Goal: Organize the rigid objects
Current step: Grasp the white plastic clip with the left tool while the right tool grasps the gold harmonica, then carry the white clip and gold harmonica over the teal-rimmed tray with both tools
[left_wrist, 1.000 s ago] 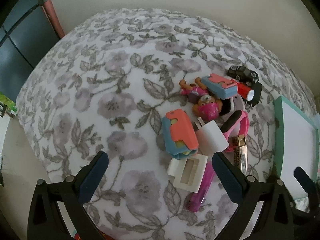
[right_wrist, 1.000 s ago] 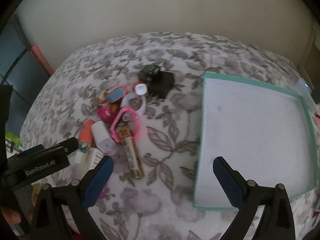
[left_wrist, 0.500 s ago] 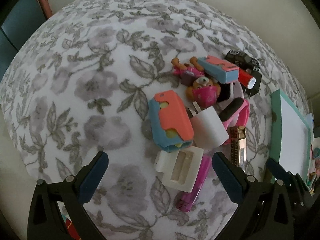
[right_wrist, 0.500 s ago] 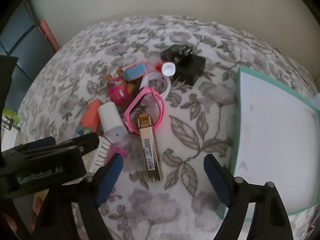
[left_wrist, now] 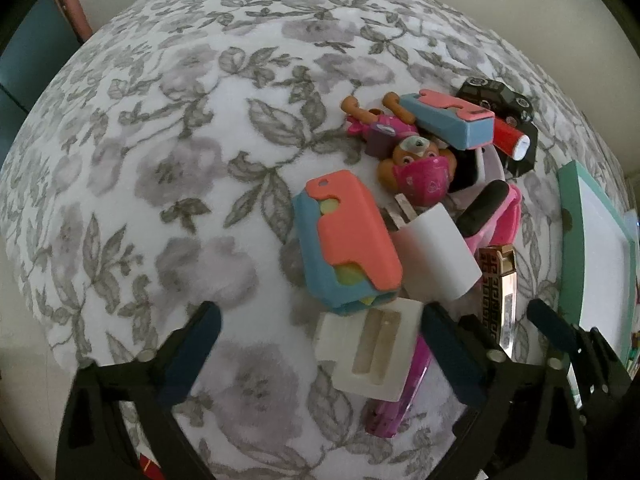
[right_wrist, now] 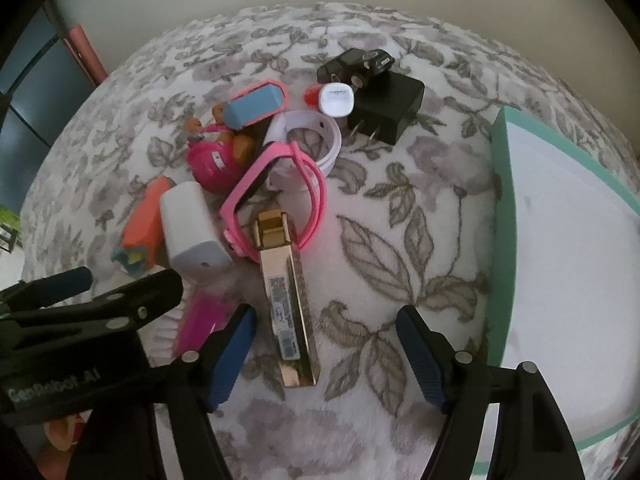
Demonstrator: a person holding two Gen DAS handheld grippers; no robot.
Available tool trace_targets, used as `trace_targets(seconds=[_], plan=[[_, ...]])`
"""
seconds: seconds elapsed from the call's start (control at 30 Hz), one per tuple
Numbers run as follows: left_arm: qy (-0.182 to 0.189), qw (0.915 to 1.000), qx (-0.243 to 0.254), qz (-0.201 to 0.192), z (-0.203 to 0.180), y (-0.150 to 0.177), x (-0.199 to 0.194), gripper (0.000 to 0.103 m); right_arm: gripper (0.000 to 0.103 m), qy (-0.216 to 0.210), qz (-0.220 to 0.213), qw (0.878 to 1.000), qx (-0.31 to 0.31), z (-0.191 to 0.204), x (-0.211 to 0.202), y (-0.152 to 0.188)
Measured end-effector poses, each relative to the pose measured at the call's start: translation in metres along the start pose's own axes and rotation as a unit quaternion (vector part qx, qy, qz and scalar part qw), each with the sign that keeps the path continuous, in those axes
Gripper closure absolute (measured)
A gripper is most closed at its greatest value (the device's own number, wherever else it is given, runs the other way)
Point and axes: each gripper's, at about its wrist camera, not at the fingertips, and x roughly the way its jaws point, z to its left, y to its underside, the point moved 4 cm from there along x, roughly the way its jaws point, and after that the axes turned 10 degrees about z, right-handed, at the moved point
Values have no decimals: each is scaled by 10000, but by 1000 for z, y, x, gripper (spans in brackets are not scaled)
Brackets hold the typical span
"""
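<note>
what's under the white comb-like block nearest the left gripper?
A magenta stick-shaped piece runs beneath the white block, its end sticking out below. The orange-and-blue case overlaps the block's top edge. How far the magenta piece extends underneath is covered.

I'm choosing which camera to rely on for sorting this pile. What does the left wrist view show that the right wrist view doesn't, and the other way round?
Only the left wrist view shows the top of the white ridged block and the long face of the coral-and-blue case.

Only the right wrist view shows the black plug adapter whole, the white band and most of the teal-rimmed tray.

Both share the gold bar, pink watch, white charger, pup toy and black car. Both grippers, left and right, are closing, gripping nothing.
</note>
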Motion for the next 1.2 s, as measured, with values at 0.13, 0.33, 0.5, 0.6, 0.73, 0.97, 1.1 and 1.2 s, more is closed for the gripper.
trace_targets(seconds=[0.13,0.33,0.5,0.6,0.73,0.97,1.1,1.2], plan=[[-34,9999,97,61,-10,-3,10,15,27,127,-43,9999,-76,4,4,-5],[40,9999,96,105,-16,-8,15,19,28,231,-72,9996,-156,7,6,-8],[125,9998,83,106,-11,-4,17,29,43,270,-134,9994,-169,10,4,-8],[147,9998,109,90,-11,-3,19,36,58,198,-129,9994,-258,14,3,-7],[215,9996,173,80,-16,2,14,46,67,115,-98,9997,-191,11,2,-5],[-35,9993,373,78,-30,8,18,54,79,-7,-11,9999,112,-3,1,5],[-132,9989,444,81,-37,10,21,54,79,-62,59,9998,183,-9,2,9],[-239,9984,505,91,-40,12,23,54,79,-81,121,9997,190,-10,1,13]])
